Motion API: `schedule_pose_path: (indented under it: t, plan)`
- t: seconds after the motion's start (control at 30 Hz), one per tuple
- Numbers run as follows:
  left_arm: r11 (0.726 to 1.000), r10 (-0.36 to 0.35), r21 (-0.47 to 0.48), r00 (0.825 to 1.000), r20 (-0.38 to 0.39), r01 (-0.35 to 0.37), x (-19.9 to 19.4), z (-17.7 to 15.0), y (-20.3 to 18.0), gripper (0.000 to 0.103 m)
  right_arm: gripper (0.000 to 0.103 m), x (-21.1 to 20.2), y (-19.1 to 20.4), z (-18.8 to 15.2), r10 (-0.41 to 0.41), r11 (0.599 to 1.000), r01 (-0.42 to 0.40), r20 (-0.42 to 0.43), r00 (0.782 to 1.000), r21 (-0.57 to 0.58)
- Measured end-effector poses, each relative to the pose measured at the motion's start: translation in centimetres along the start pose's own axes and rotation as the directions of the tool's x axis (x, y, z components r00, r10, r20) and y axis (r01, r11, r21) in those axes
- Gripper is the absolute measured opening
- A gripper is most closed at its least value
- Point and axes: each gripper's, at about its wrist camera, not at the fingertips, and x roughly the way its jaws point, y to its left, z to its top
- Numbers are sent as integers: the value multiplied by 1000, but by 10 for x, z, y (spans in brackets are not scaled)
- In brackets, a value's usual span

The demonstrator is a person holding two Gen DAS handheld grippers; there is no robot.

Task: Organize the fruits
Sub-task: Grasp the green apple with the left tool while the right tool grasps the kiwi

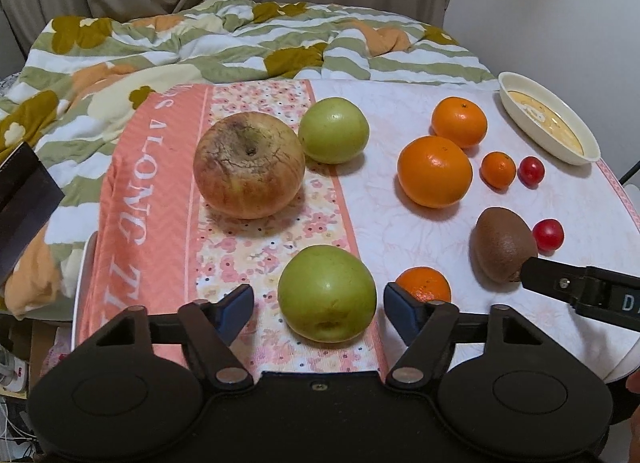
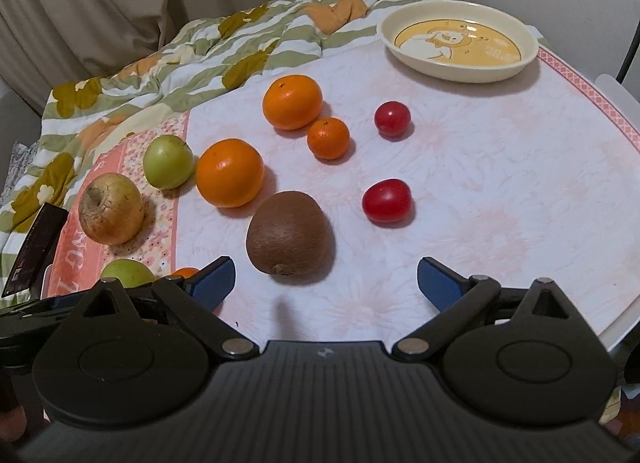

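My left gripper (image 1: 319, 309) is open around a green apple (image 1: 327, 293) on the cloth, fingers apart from it. A russet apple (image 1: 249, 165) and a second green apple (image 1: 334, 130) lie farther back. A small mandarin (image 1: 425, 285) sits by my right finger. My right gripper (image 2: 326, 283) is open and empty, just in front of a brown kiwi (image 2: 291, 231); its finger (image 1: 544, 275) touches the kiwi (image 1: 502, 243) in the left wrist view. Two oranges (image 2: 229, 172) (image 2: 292, 101), a small mandarin (image 2: 328, 137) and two cherry tomatoes (image 2: 386, 200) (image 2: 392, 118) lie beyond.
A cream dish (image 2: 458, 41) stands at the far right of the table (image 2: 500, 203). A floral quilt (image 1: 200, 43) lies behind the table. A dark box (image 1: 20, 207) sits at the left edge. The table edge curves at the right.
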Motion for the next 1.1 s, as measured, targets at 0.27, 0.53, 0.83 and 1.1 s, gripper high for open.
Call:
schedule_pose_path:
  t: [0.27, 0.53, 0.83, 1.1]
  plan:
    - [999, -32, 18, 999, 1, 32, 4, -2, 0, 57, 102, 17, 8, 3, -8, 1000, 8, -8, 1000, -24]
    - [999, -36, 25, 999, 3, 36, 3, -3, 1, 57, 92, 32, 20, 6, -10, 995, 9, -10, 1000, -96]
    - [1000, -18, 3, 1000, 7, 18, 1, -5, 5, 57, 70, 45, 34, 11, -8, 983, 7, -3, 1000, -183]
    - [1000, 11, -29, 999, 30, -10, -9, -8, 9, 57, 69, 36, 31, 12, 31, 982, -30, 2, 1000, -186]
